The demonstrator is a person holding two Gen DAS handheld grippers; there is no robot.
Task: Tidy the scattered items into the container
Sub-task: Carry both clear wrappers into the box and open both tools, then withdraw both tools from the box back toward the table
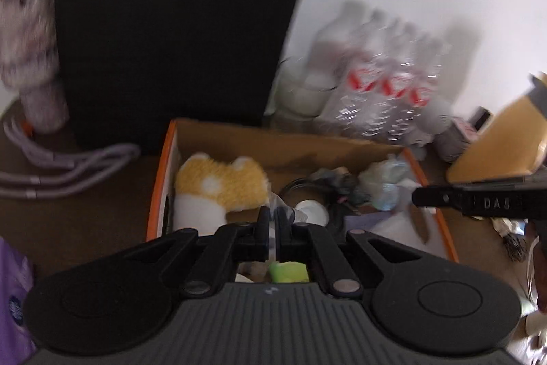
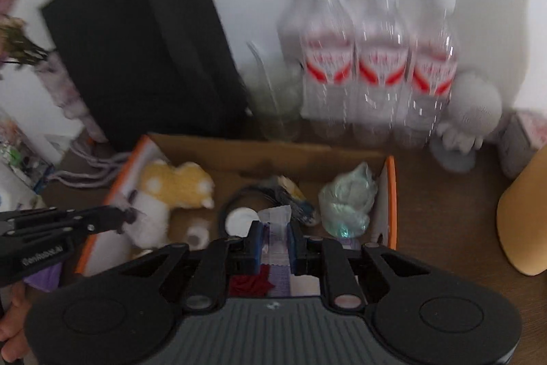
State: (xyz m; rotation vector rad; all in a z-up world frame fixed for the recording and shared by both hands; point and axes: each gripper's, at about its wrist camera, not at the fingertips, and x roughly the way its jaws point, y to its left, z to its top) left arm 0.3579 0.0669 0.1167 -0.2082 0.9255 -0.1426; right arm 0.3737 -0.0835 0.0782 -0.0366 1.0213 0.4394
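Note:
An open cardboard box with orange edges [image 1: 160, 173] [image 2: 391, 194] sits on the brown table. In it lie a yellow and white plush toy [image 1: 218, 183] [image 2: 177, 183], a black cable [image 2: 246, 194], a white round item [image 1: 312, 211] [image 2: 241, 221] and a pale green bag [image 2: 348, 200]. My left gripper [image 1: 272, 221] is over the box's near edge, shut on a thin clear plastic item [image 1: 273, 230]. My right gripper [image 2: 275, 238] is over the box, shut on a white and purple sachet [image 2: 277, 228]. The right gripper also shows at the right in the left wrist view [image 1: 478, 200].
A black paper bag [image 1: 177, 23] [image 2: 143, 50] stands behind the box. A pack of water bottles [image 2: 376, 67] [image 1: 386, 88] stands at the back right by the wall. A tan object [image 2: 526, 211] is at the right. Purple cords [image 1: 68, 166] lie left.

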